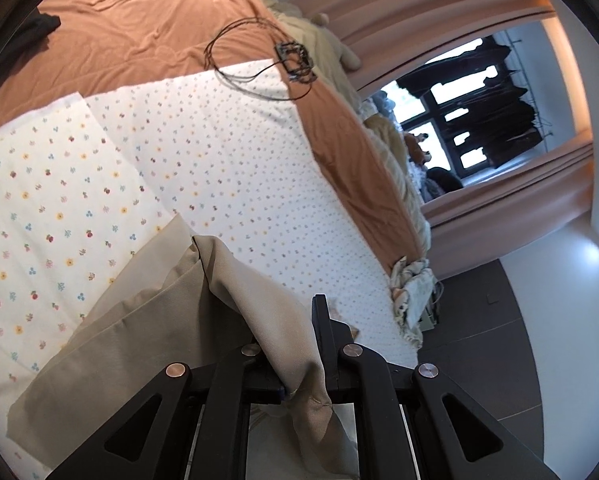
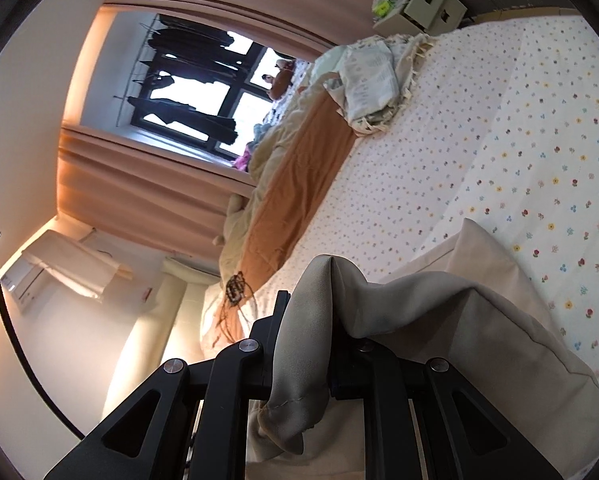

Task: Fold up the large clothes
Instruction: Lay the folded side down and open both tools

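The left gripper (image 1: 299, 360) is angled down toward the bed, its black fingers (image 1: 320, 320) clenched on a bunched edge of the beige woven cloth garment (image 1: 139, 344), which trails away to the left over the white floral-print sheet (image 1: 79, 184). The right gripper (image 2: 303, 344) points less steeply, its fingers (image 2: 277, 312) pinching another fold of the same garment (image 2: 479, 320), which drapes rightward onto the floral sheet (image 2: 539, 140) on the bed.
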A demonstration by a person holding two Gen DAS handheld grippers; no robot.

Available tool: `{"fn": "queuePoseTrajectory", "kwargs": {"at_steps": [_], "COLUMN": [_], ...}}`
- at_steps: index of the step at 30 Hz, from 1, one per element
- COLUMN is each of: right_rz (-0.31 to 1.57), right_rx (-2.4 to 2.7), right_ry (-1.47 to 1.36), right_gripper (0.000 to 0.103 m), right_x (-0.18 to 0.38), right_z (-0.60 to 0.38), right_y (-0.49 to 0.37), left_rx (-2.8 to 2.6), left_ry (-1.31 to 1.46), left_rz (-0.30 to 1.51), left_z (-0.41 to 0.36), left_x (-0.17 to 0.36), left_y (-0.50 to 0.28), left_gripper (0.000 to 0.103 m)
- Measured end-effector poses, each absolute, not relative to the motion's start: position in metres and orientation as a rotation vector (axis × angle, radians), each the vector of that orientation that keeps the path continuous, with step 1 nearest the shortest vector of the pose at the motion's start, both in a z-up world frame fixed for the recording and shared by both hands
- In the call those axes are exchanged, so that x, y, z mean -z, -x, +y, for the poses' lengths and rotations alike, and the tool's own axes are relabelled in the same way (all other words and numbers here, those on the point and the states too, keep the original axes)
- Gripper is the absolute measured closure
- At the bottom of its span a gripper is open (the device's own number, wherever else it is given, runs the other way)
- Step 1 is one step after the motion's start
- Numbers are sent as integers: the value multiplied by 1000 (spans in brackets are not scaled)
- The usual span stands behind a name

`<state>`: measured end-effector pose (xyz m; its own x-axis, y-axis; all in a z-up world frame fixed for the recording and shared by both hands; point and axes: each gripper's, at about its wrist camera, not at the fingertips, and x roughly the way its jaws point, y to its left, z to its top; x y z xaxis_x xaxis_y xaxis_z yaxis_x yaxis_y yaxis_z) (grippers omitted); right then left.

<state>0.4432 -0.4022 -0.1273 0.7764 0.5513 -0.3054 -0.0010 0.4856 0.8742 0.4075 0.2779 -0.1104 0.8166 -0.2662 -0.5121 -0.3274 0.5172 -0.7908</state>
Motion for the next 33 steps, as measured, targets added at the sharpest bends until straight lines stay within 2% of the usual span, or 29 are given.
{"fn": "queuePoseTrajectory", "kwargs": {"at_steps": [3, 5, 6, 7, 8, 9, 10, 11, 24, 27, 33], "right_rz": [641, 644, 644, 649, 659, 660, 659, 658, 778, 809, 870], "right_rx": [-329, -320, -313, -303, -298, -289, -279, -275, -299, -306, -346], "right_ry": [-1024, -1002, -991, -981, -971, -967, -965, -964, -789, -731, -608], "right_gripper": [86, 83, 82, 76, 61, 51, 33, 23, 23, 25, 39], "right_x": [145, 153, 155, 158, 162, 164, 166, 168, 161, 158, 150], "right_z": [-401, -399, -398, -396, -395, -394, -393, -393, -340, -319, -268], "right_y": [-457, -464, -465, -468, -471, -473, -474, -474, -463, -461, -463], "left_rx": [-58, -56, -52, -48, -41, -37, -37, -37, -150, -184, -250], "left_ry": [1041, 1044, 1044, 1045, 1053, 1062, 1069, 1074, 944, 938, 959], "left_rz": [687, 701, 705, 709, 710, 708, 706, 704, 675, 677, 711], "left_z": [276, 276, 275, 274, 273, 273, 271, 270, 283, 293, 311], "left_x": [128, 140, 146, 151, 157, 161, 165, 168, 139, 139, 155], "left_y": [-426, -436, -440, -444, -447, -449, -450, -449, -396, -373, -334], "left_gripper": [94, 87, 74, 53, 41, 24, 20, 20, 20, 22, 34]}}
